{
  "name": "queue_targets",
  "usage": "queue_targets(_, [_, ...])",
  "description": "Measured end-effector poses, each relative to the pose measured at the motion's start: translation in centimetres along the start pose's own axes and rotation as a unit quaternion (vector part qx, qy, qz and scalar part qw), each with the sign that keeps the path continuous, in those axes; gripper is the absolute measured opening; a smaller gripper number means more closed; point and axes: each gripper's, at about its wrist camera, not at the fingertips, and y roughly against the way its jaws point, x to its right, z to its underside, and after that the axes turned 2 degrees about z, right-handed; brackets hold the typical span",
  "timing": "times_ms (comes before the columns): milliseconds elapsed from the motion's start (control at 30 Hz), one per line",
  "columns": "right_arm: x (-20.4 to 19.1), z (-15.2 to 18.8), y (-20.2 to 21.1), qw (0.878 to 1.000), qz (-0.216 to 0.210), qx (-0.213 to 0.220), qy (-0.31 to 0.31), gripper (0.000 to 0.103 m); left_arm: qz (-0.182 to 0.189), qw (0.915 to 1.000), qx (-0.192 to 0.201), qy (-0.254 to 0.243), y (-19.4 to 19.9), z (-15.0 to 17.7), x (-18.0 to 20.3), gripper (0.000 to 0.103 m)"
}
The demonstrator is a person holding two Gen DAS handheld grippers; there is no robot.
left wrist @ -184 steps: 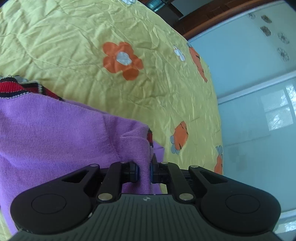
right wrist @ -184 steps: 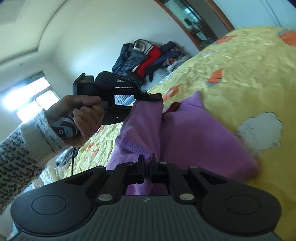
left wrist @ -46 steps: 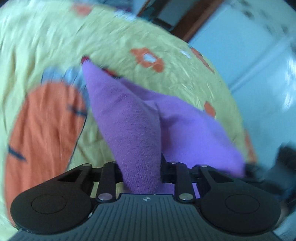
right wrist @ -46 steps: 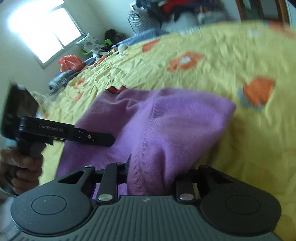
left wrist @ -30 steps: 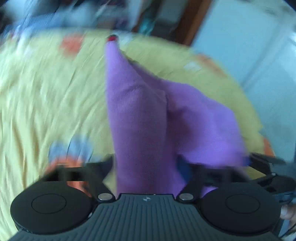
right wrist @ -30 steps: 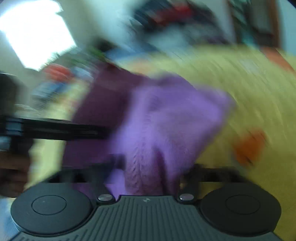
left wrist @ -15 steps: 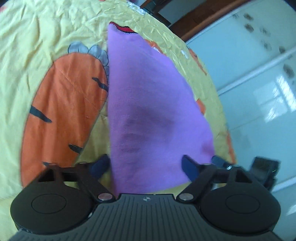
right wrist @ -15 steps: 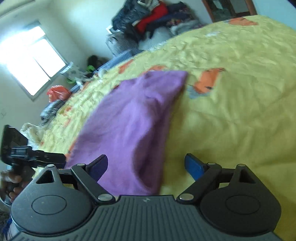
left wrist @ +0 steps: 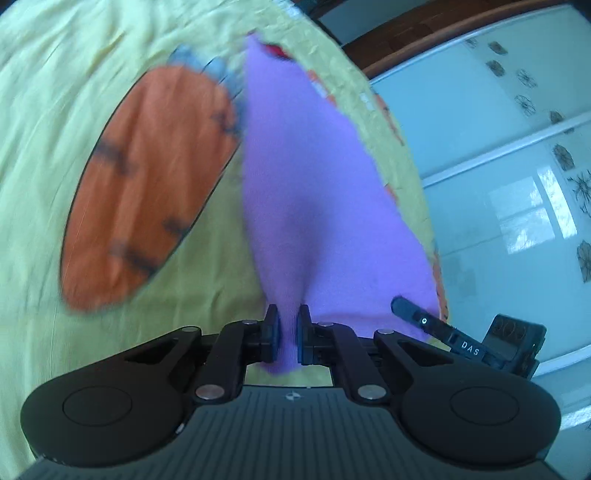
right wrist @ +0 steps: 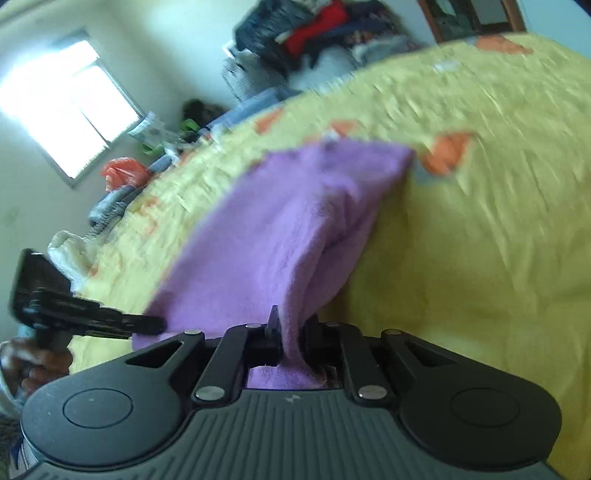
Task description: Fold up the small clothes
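Observation:
A purple knit garment (left wrist: 314, 184) lies folded in a long strip on the yellow bedspread (left wrist: 74, 74). A bit of red trim shows at its far end. My left gripper (left wrist: 287, 338) is closing, its jaws pinched on the near left corner of the garment. In the right wrist view the same purple garment (right wrist: 277, 236) stretches away, and my right gripper (right wrist: 291, 339) is closing with its jaws pinched on the near right corner. Each gripper shows in the other's view: the right gripper (left wrist: 424, 321) at the garment's edge, the left gripper (right wrist: 88, 314) held by a hand (right wrist: 33, 362).
A large orange carrot print (left wrist: 147, 184) lies left of the garment. Pale cabinet doors (left wrist: 517, 166) stand beyond the bed's right edge. A pile of clothes (right wrist: 306, 33) sits past the far end of the bed, with a bright window (right wrist: 62, 103) and clutter at the left.
Half a second ago both grippers stood wide open around the near edge of the garment. Both have since closed on the cloth. The garment now lies flatter and longer.

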Motion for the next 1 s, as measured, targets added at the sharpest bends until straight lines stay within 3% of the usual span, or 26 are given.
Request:
queue_targets(100, [0.6,1.5,0.5,1.0,-0.003,0.002,-0.015,0.011,0.017,0.9995,0.019,0.017,0.8,1.5,-1.0,0.009])
queue_targets(133, [0.7,1.6,0.7,1.0,0.001,0.009,-0.015,0.016,0.014,0.9994,0.026,0.018,1.0,1.7,-1.2,0.011])
queue_targets(200, [0.8,1.6,1.3,0.999,0.04,0.032,-0.014,0.071,0.01,0.9994,0.03,0.012,1.5,1.7,-1.6,0.027])
queue_targets(233, [1.0,1.5,1.6,0.998,0.051,0.039,-0.023,0.099,0.012,0.9992,0.038,0.009,1.9,1.8,-1.7,0.046])
queue_targets(267, [0.8,1.5,2.3,0.997,0.058,0.049,-0.019,0.103,0.012,0.9984,0.055,-0.004,2.5,1.9,-1.5,0.071])
queue_targets(333, [-0.1,1.9,4.1,0.987,0.124,0.098,-0.001,0.103,-0.016,0.994,0.095,-0.051,3.8,2.4,-0.2,0.099])
queue_targets(433, [-2.6,2.9,5.8,0.955,0.214,0.199,0.051,0.103,-0.041,0.9834,0.129,-0.122,4.2,2.5,3.0,0.101])
queue_targets(467, [-3.4,3.0,5.7,0.951,0.216,0.209,0.077,0.103,-0.037,0.9822,0.137,-0.123,3.8,2.0,3.8,0.101])
queue_targets(533, [-4.6,2.1,3.9,0.955,0.199,0.172,0.134,0.102,-0.02,0.983,0.14,-0.117,2.0,0.4,5.1,0.101])
queue_targets(600, [-5.3,1.6,2.0,0.962,0.14,0.164,0.167,0.071,-0.013,0.9815,0.141,-0.128,-0.6,-1.3,6.1,0.101])
queue_targets(633, [-5.7,1.2,0.7,0.962,0.145,0.151,0.176,0.023,-0.018,0.9813,0.136,-0.136,-2.0,-2.1,6.5,0.1])
queue_targets(667, [-6.0,0.6,-0.4,0.96,0.153,0.142,0.187,0.009,-0.033,0.9804,0.13,-0.144,-3.2,-2.6,6.7,0.1])
queue_targets(800, [-4.6,-1.1,-4.7,0.962,0.176,0.076,0.192,0.004,-0.104,0.97,0.129,-0.178,-5.8,-3.7,7.3,0.099])
queue_targets(867, [-3.3,-1.7,-5.1,0.961,0.194,0.079,0.178,0.004,-0.119,0.9691,0.127,-0.175,-5.5,-3.8,7.5,0.096])
queue_targets(933, [-3.0,-1.9,-4.3,0.97,0.173,0.077,0.152,0.007,-0.109,0.9725,0.137,-0.153,-4.2,-3.4,7.5,0.097])
queue_targets(1000, [-3.6,-1.1,-2.7,0.969,0.163,0.102,0.158,0.011,-0.088,0.9729,0.157,-0.145,-2.5,-2.4,7.5,0.101])
